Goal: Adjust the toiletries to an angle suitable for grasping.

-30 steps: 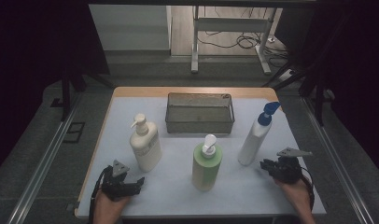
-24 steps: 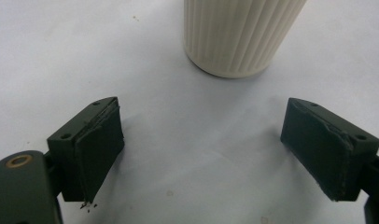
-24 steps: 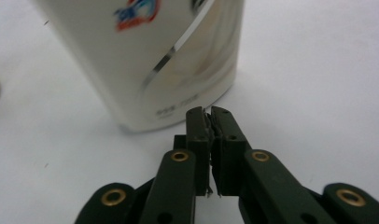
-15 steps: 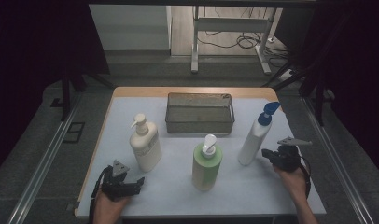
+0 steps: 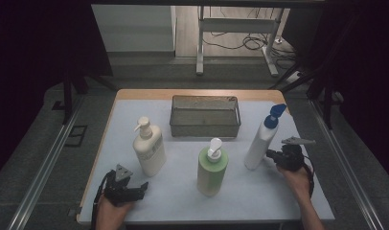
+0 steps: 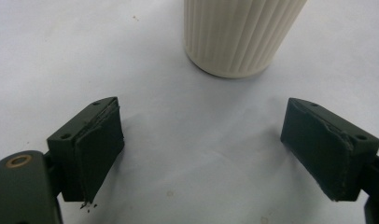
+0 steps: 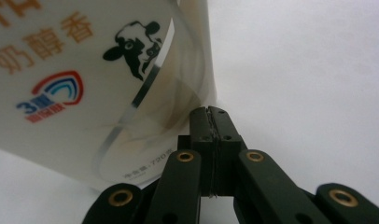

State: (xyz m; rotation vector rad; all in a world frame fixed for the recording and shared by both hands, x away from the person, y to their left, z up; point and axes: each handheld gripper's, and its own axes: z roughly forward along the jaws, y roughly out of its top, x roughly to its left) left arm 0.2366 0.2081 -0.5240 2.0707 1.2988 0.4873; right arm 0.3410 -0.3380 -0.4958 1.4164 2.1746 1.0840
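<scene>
My right gripper (image 5: 274,156) has just closed: jaws pressed flat together, nothing between them, tip at the base of the blue-capped white bottle (image 5: 262,138), which stands upright right of the wire basket (image 5: 205,116). My left gripper (image 5: 137,188) gapes wide and empty, cream pump bottle (image 6: 239,35) just ahead.
</scene>
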